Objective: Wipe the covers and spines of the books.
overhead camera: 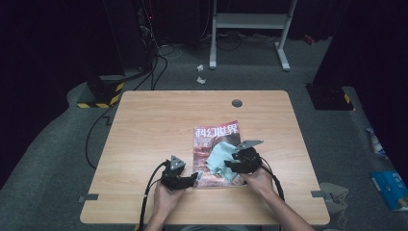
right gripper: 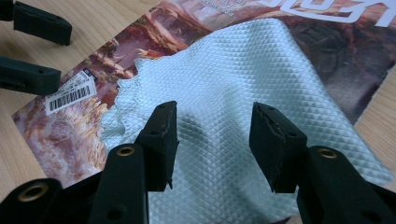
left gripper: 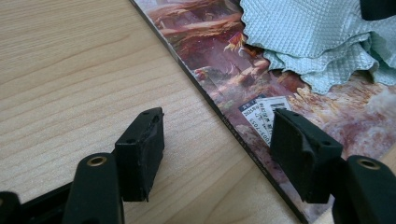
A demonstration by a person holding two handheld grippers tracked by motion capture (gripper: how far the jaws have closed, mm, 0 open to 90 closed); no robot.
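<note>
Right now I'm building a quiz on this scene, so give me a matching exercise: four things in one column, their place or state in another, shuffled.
Things:
1. cloth
2. magazine
3. left gripper
4. right gripper

Places or states:
A. open, straddling the magazine's edge near the barcode label
B. flat on the table
C. pale green, crumpled on the magazine
D. open, above the cloth

Pairs: 1-C, 2-B, 3-A, 4-D

Looks like a lab or test room, pretty dark. Lone wooden desk [overhead camera: 159,120] on grey carpet [overhead camera: 57,159], with black equipment and tangled cables [overhead camera: 154,57] behind it. Hazard-striped bases [overhead camera: 98,98] beside the desk, white stand frame [overhead camera: 250,29] further back.
</note>
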